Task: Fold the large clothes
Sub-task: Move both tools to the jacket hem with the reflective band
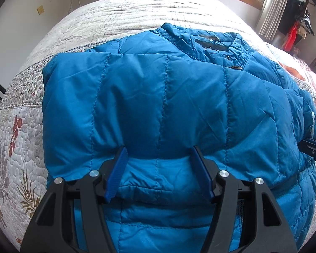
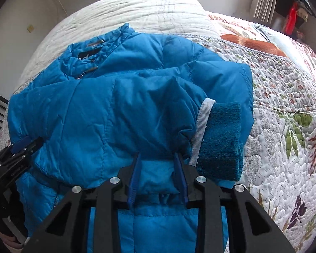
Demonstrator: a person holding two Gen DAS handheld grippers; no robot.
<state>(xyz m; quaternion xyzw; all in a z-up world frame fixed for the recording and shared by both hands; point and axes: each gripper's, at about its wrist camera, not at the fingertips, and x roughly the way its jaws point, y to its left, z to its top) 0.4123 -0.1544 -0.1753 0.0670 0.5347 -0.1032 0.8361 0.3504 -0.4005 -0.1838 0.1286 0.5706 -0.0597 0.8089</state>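
Quilted, puffy blue jacket (image 1: pixel 158 97) lies folded on the floral quilted bed (image 1: pixel 16 139). Left gripper (image 1: pixel 158 164) is wide open and right gripper (image 2: pixel 158 164) half open, each straddling jacket fabric without pinching. Only the right view shows the ribbed knit cuff (image 2: pixel 221 141).

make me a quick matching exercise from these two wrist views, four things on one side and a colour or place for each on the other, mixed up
Things:
1. jacket
2. sleeve cuff
3. quilt
4. collar

Descriptions:
A. floral, under everything
B. far end of the garment, towards the window
C. dark teal knit with a grey band
D. bright blue, quilted, sleeves folded across

Pairs: 1-D, 2-C, 3-A, 4-B
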